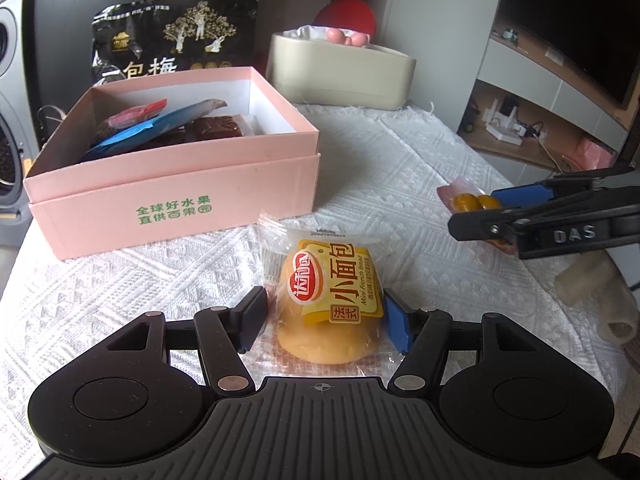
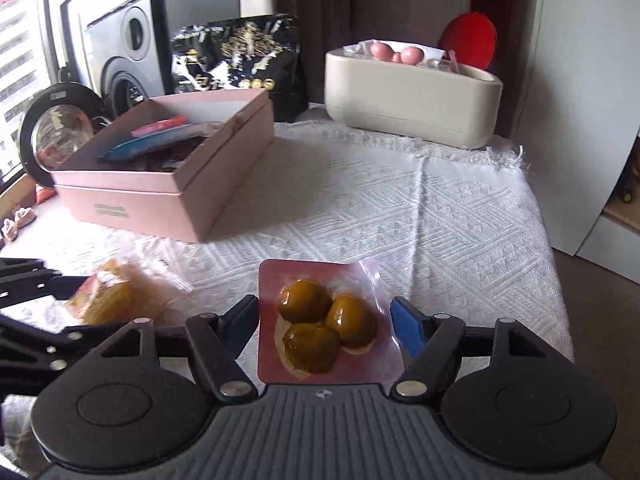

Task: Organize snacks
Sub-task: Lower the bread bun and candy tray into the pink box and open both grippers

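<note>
- Nearest in the left wrist view, the left gripper straddles a wrapped bread roll. Its right pad touches the wrapper; the left pad stands just clear, so no grip is made yet.
- Wrapper text reads "Mini French bread" beside Chinese characters.
- Nearest in the right wrist view, the right gripper brackets a clear pack of three brown glazed pieces. Both pads sit at the pack's edges; whether they actually press on it cannot be told.
- Each snack lies between open-set jaws, apparently positioned for pickup.
- Both lie on the white woven cloth.
- Farther left stands the pink box, lid off, printed with green Chinese characters, already holding several packets; it is the likely destination.
- Behind it leans a black snack bag; a beige bin sits far right.
</note>
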